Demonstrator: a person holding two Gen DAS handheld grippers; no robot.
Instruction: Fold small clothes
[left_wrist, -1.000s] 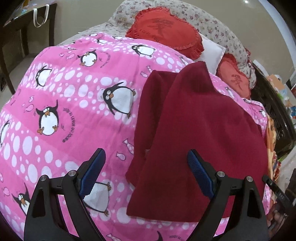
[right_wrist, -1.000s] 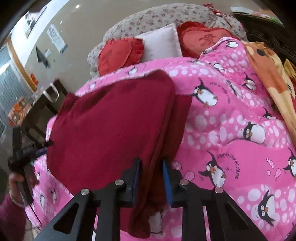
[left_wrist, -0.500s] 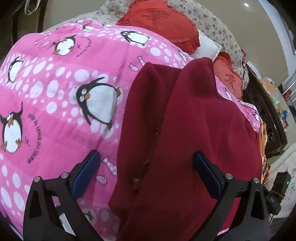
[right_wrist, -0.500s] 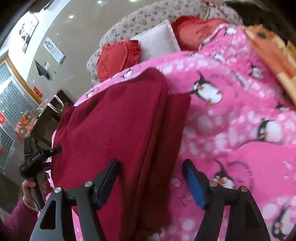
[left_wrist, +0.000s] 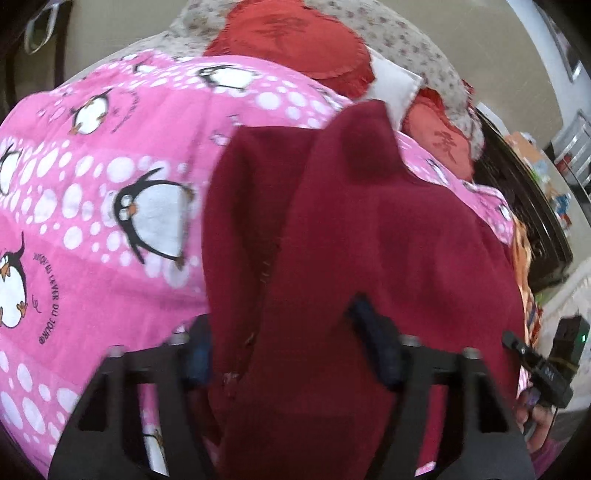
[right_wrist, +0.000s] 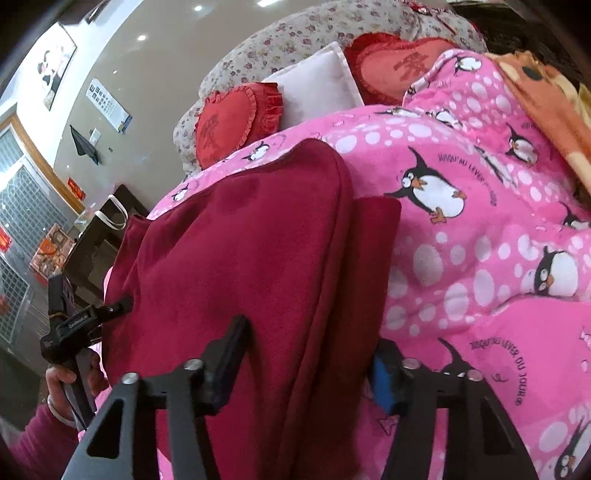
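A dark red garment (left_wrist: 388, 240) lies folded lengthwise on a pink penguin blanket (left_wrist: 110, 221). My left gripper (left_wrist: 284, 332) straddles the garment's near left edge. Its jaws are closing, with bunched cloth between them and the right finger (left_wrist: 373, 339) sunk into the fabric. In the right wrist view the same garment (right_wrist: 240, 240) fills the middle. My right gripper (right_wrist: 310, 339) straddles its near right edge and folded strip. Its jaws are closing too, one finger (right_wrist: 229, 350) on top of the cloth and the blue pad (right_wrist: 384, 384) beside the edge.
Red heart cushions (right_wrist: 236, 122) and a white pillow (right_wrist: 317, 85) lie at the head of the bed. An orange blanket (right_wrist: 546, 92) lies at the right. A dark table (right_wrist: 96, 240) with a bag stands beyond the bed's left side. A hand (right_wrist: 70, 380) in a magenta sleeve holds the left gripper's handle.
Both grippers came forward and down onto the garment's near end. The right jaws, shut on the garment's edge before, opened wide and have narrowed again. The left jaws narrowed round the left edge.
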